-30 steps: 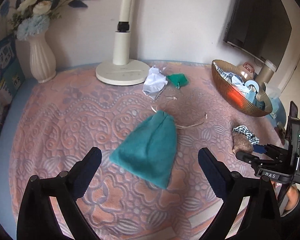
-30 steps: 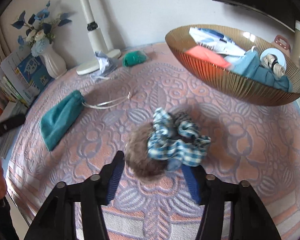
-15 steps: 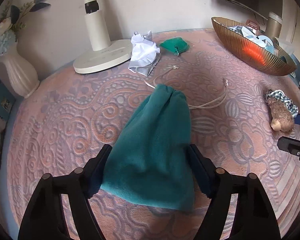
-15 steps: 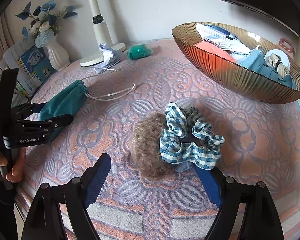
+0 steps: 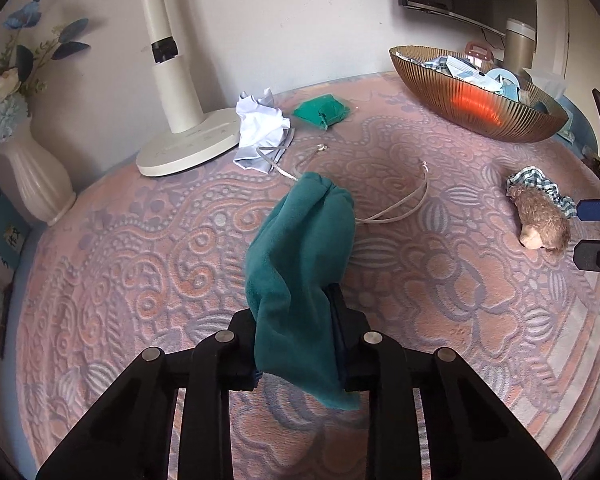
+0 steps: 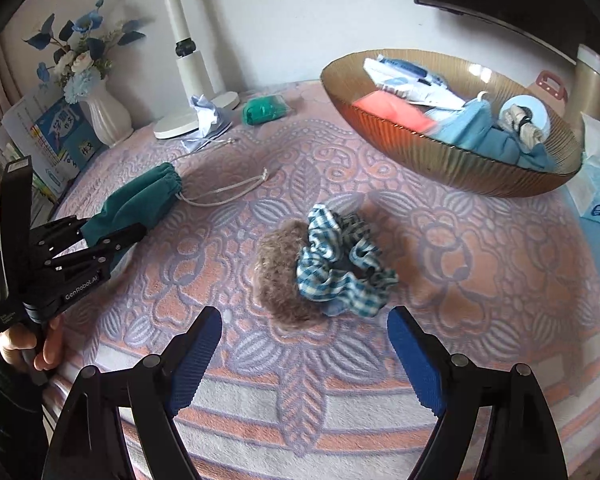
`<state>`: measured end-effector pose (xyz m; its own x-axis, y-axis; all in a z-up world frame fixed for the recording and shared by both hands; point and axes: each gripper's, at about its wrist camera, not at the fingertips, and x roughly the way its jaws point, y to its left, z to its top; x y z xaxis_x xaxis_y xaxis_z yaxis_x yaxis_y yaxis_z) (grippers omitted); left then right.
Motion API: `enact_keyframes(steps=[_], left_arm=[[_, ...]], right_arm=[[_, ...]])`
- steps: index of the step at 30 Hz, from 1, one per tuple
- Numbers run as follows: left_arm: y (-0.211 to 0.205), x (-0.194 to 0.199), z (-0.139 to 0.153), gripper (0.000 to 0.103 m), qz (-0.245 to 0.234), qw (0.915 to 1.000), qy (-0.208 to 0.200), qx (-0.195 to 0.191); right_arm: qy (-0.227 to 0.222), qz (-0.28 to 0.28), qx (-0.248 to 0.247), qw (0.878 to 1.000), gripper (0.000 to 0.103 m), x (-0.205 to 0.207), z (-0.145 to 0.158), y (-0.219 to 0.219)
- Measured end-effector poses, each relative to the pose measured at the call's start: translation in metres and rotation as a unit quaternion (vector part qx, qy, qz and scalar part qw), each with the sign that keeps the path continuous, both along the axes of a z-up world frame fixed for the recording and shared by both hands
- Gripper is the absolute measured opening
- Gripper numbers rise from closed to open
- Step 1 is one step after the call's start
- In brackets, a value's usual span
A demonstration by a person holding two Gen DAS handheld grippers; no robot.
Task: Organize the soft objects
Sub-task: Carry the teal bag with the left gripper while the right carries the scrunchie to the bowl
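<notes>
Left gripper [image 5: 296, 336] closing, pinching teal pouch [image 5: 304, 264] on patterned surface [image 5: 480, 320]. Right gripper [image 6: 304, 356] spread wide, holding nothing, just before checked scrunchie [image 6: 340, 264] touching fuzzy toy [image 6: 280, 280].

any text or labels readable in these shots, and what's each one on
"GenRobot.AI": on the body of the left gripper, seen from the right wrist view.
"作文": on the blue booklet beside the vase; its larger title is too blurred to read.
Small label on the gripper's handle: too small to read.
</notes>
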<state>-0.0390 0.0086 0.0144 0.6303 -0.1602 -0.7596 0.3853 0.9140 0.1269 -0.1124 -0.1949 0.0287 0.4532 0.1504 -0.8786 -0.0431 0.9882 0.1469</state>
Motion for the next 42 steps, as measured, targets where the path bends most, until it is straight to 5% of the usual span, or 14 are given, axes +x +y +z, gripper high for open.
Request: enact_keyframes(steps=[9,14,17,23,27,35,40,42], left_arm=[[0.023,0.001,0.010,0.022,0.018,0.9967,-0.004,-0.078],[0.023,0.002,0.009,0.022,0.019,0.9967,-0.002,-0.079],[0.020,0.000,0.010,0.022,0.018,0.9972,-0.010,-0.071],[0.019,-0.002,0.020,0.019,0.026,0.9970,-0.016,-0.072],[0.011,-0.009,0.065,0.019,0.012,0.9932,-0.039,-0.109],[-0.052,-0.008,0.158,0.019,-0.087,0.9729,-0.064,-0.204],[-0.097,0.026,0.178,0.019,-0.136,0.9510,-0.023,-0.277],[-0.118,0.041,0.178,0.019,-0.141,0.9484,-0.014,-0.284]], right_arm=[[0.014,-0.045,0.012,0.999,0.090,0.017,-0.006,-0.006],[0.026,-0.086,0.019,0.996,0.090,0.032,-0.023,-0.005],[0.009,-0.080,0.024,0.996,0.055,0.032,-0.017,0.002],[-0.068,-0.045,0.010,0.997,0.052,0.009,0.026,0.009],[-0.119,-0.053,0.008,0.991,0.052,-0.004,0.070,-0.014],[-0.181,-0.087,0.006,0.980,0.053,-0.002,0.134,-0.076],[-0.196,-0.128,0.004,0.972,0.053,0.017,0.154,-0.113],[-0.194,-0.144,0.005,0.970,0.054,0.025,0.157,-0.126]])
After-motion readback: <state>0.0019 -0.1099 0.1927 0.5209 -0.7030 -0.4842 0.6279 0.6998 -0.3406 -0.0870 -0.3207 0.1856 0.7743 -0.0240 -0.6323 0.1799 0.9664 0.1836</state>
